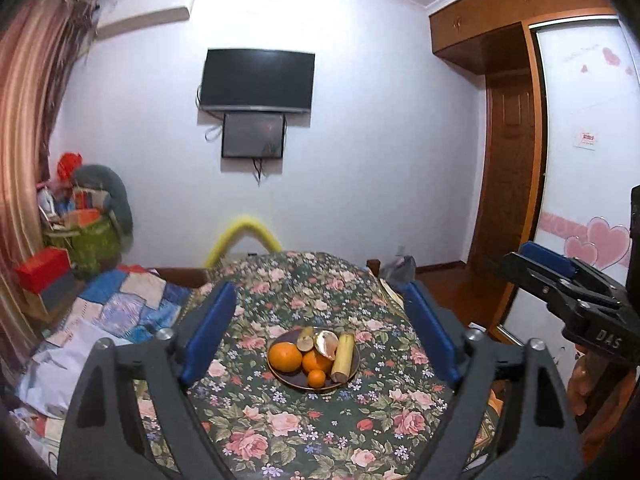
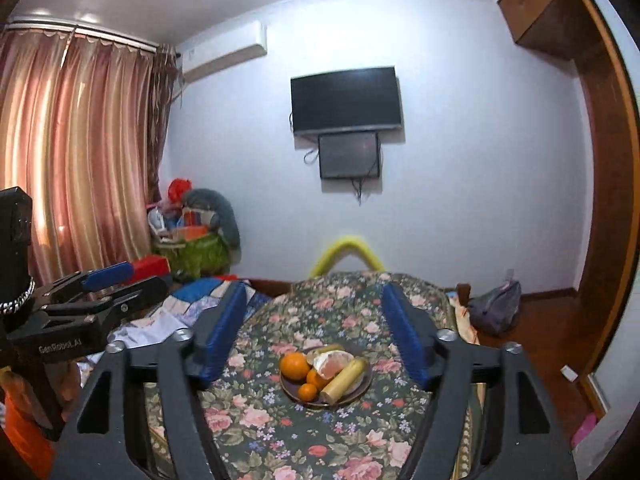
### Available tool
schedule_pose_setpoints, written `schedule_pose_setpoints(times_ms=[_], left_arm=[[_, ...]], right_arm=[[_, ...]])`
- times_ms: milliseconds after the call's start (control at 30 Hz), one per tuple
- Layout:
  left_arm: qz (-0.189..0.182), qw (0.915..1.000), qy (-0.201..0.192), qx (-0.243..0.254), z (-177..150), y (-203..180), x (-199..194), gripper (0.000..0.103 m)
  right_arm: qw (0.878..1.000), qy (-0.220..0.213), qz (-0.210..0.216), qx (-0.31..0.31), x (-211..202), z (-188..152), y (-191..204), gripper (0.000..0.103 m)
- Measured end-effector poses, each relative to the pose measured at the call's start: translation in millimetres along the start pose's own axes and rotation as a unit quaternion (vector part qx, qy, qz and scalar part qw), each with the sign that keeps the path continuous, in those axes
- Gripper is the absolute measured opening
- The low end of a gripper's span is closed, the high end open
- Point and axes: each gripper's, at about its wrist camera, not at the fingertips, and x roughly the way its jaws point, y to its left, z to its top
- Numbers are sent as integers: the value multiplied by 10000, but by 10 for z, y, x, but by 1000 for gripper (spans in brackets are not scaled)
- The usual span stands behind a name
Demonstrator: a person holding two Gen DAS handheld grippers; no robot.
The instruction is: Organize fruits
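A dark plate (image 1: 312,387) (image 2: 362,392) sits in the middle of the flower-patterned table. On it lie a large orange (image 1: 285,356) (image 2: 295,365), two smaller oranges (image 1: 317,378) (image 2: 307,391), a half-peeled citrus (image 1: 326,344) (image 2: 332,362), a yellow banana piece (image 1: 344,356) (image 2: 344,378) and a greenish-brown fruit (image 1: 306,339). My left gripper (image 1: 319,288) is held above and short of the plate, open, with nothing between its blue pads. My right gripper (image 2: 315,288) hangs beside it, open and empty too. Each gripper shows at the edge of the other's view.
The floral tablecloth (image 1: 320,432) covers the whole table. A bed with a patchwork quilt (image 1: 120,304) lies to the left, with a green basket (image 1: 88,244) and a red box (image 1: 42,268) behind it. A yellow chair back (image 1: 244,232) stands past the table. A grey bag (image 2: 494,306) lies on the wooden floor to the right.
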Motion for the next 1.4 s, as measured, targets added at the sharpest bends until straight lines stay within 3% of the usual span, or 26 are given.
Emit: schedule_pose_setpoints(times_ms=[100,233,600,1400], left_arm=[[49,9999,-92,-1,-5,-35,-105,102],[90,9999,-138,44,-16,-89,-214,103],[151,9993,-295,144,-55,-203,-363,103],[131,9997,-204,73,-100,-178,-305,103]], right_arm=[[9998,-142,-132,46,-76,0,29,86],[9993,-253,-246,87,-148,-11,70,100],[9989,-283,-355,120,-292,-91,51,103],[9990,-98,-424,140,-310,-128,15,103]])
